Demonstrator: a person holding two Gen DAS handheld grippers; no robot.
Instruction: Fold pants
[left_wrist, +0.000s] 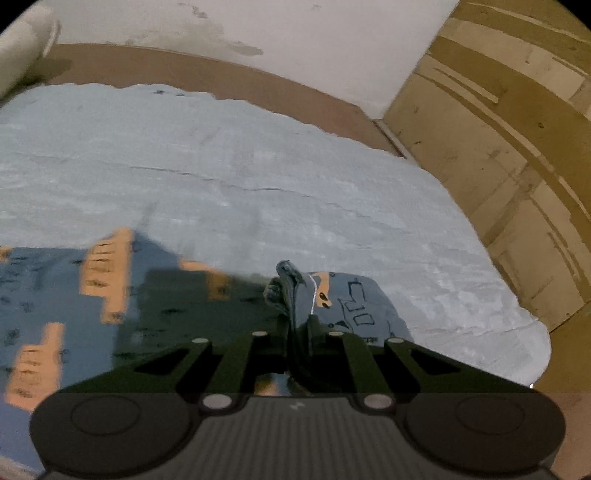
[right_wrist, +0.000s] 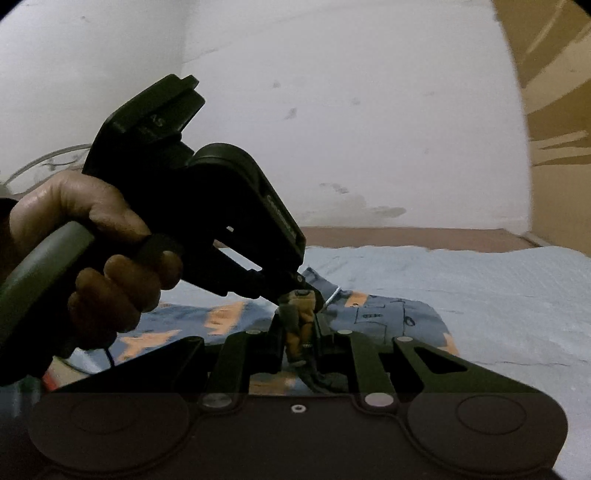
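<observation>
Blue pants (left_wrist: 66, 295) with orange patches lie spread on a light blue sheet (left_wrist: 258, 166). My left gripper (left_wrist: 295, 326) is shut on a bunched edge of the pants, and the pinched fold sticks up past its fingertips. In the right wrist view the pants (right_wrist: 388, 317) lie ahead. There my right gripper (right_wrist: 300, 328) is shut on an orange and blue bunch of the same cloth. A hand (right_wrist: 92, 240) holds the left gripper (right_wrist: 303, 288), whose tips sit just above the right gripper's tips, almost touching them. Both held folds are lifted off the sheet.
The sheet (right_wrist: 480, 295) covers a bed that runs back to a brown strip (left_wrist: 221, 74) under a stained white wall. A tan wooden panel (left_wrist: 498, 129) stands along the right side. A pale rolled thing (left_wrist: 26, 48) lies at the far left corner.
</observation>
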